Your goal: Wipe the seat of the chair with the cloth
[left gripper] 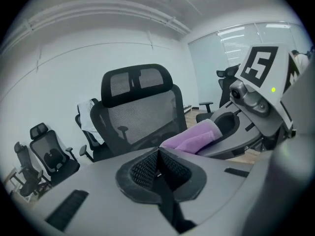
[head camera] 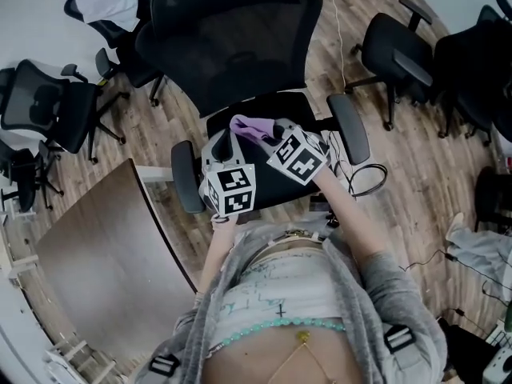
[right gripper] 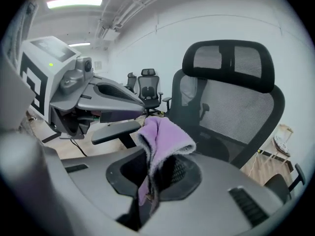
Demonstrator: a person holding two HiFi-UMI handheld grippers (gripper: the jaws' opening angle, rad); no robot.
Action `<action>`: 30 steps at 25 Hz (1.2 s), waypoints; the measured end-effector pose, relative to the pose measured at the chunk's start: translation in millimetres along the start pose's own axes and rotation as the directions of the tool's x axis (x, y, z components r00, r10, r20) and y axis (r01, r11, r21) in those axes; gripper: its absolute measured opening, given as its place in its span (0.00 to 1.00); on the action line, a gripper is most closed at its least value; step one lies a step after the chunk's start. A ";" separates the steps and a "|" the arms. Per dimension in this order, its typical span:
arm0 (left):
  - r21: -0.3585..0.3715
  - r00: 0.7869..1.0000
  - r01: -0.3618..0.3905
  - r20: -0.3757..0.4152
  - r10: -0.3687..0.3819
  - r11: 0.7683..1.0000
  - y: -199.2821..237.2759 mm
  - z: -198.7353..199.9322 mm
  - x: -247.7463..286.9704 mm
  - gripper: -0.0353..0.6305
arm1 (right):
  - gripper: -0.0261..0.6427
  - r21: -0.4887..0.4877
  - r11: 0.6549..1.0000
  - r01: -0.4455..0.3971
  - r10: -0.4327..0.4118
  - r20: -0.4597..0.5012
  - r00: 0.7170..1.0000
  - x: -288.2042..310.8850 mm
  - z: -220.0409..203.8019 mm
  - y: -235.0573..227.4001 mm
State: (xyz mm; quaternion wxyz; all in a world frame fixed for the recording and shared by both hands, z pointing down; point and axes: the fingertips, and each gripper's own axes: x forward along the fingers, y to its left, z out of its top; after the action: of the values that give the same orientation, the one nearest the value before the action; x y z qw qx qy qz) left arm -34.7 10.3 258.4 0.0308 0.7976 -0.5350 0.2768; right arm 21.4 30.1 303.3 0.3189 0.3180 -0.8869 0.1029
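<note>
A black office chair with a mesh back [head camera: 232, 30] stands in front of me; part of its dark seat [head camera: 276, 184] shows under the grippers. My right gripper [head camera: 268, 133] is shut on a purple cloth [head camera: 252, 125], which it holds above the seat. In the right gripper view the cloth [right gripper: 165, 136] folds over out of the shut jaws. My left gripper [head camera: 228, 144] hangs just left of it, shut with nothing between its pads [left gripper: 158, 168]. From the left gripper view, the cloth [left gripper: 194, 136] pokes out of the right gripper [left gripper: 256, 97] beside the backrest [left gripper: 142, 112].
The chair's armrests [head camera: 186, 178] [head camera: 350, 126] flank the seat. Other black chairs stand at the left [head camera: 48, 102], back left with a white garment [head camera: 104, 2], and right [head camera: 396, 50]. A brown tabletop [head camera: 104, 254] lies at my left. Cables [head camera: 364, 178] trail on the wood floor.
</note>
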 end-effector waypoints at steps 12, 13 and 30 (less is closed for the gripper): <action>-0.010 0.992 0.003 0.129 -0.001 1.000 -3.8 54.8 -20.2 0.06 | 0.11 0.008 0.994 0.105 -0.104 0.208 0.973 -59.4 63.7 -24.4; 0.001 0.990 -0.006 0.141 0.006 1.000 -2.5 59.0 -22.2 0.06 | 0.11 0.003 0.994 0.111 -0.109 0.223 0.969 -62.9 69.6 -24.6; -0.127 0.951 0.024 0.309 0.016 0.992 6.1 124.4 -70.8 0.06 | 0.11 0.002 0.986 0.166 -0.152 0.418 0.896 -122.2 135.2 -16.0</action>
State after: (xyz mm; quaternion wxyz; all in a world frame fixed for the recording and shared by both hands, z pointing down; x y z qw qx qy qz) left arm -8.6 24.0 118.1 -0.0012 0.8285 -0.5484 0.1130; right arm 36.5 26.4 121.0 0.1353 0.3985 -0.9071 -0.0086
